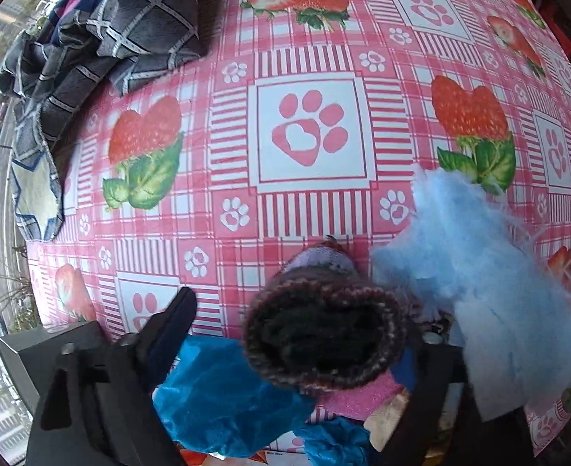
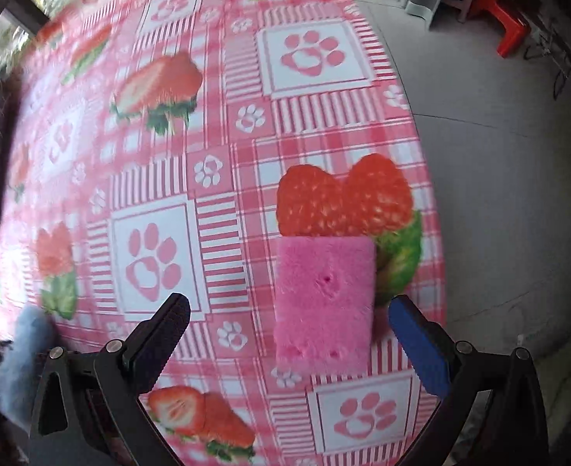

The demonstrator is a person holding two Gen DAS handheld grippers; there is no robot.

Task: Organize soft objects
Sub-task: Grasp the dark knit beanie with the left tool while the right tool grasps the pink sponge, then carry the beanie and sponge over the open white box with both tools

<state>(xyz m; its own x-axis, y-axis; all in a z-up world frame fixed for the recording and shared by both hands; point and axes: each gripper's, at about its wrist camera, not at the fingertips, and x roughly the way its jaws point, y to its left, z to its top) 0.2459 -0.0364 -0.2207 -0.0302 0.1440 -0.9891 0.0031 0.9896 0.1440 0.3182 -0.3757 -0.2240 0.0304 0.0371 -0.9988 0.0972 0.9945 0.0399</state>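
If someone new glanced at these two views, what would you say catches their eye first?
Probably the loud pink tablecloth with strawberries and paw prints, which fills both views. Next, the pink sponge lying flat near the table's edge, between the spread fingers of the right hand-held gripper. In the left wrist view, a dark knitted sock and fluffy light blue cloth crowd the foreground, with plaid grey fabric heaped at the far left.

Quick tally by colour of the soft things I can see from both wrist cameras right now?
Pink: 1, the pink sponge, lying between the open right claw's fingers.
Light blue: 1, fluffy cloth.
Bright blue: 1, crinkled material.
Brown: 1, knitted piece.
Grey checked: 1, folded fabric.
Total: 5.
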